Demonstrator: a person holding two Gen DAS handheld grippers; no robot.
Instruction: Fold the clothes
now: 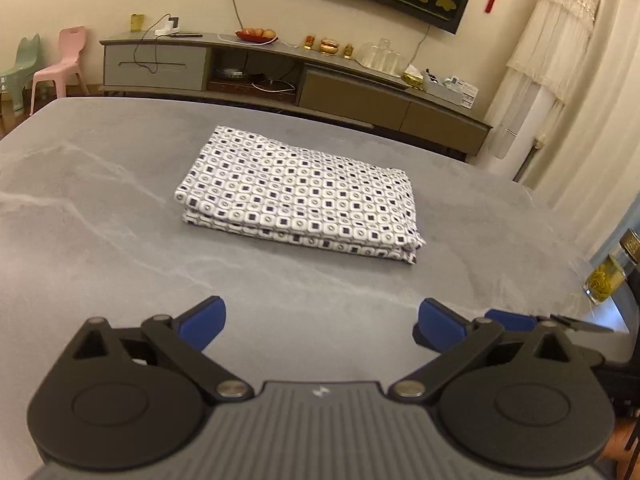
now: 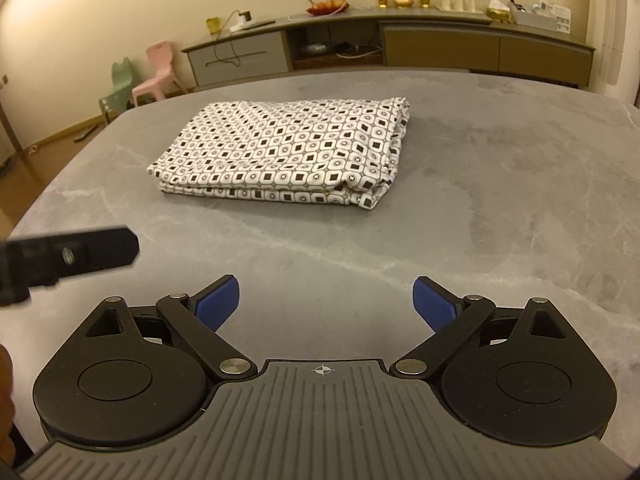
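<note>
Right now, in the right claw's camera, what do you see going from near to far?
Right claw, open and empty → bare grey table → folded patterned cloth → long TV cabinet by the wall → fruit plate on top of it.

Warm dim indoor light; fisheye-bent edges; slight softness.

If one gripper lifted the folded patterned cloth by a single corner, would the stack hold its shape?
Probably not. The folded cloth shows several loose layers at its near edge, so a corner lift would likely peel the top layer and unfold it. It looks thin and floppy, likely light. On the smooth stone-look table it might slide rather than bunch when pushed.
</note>
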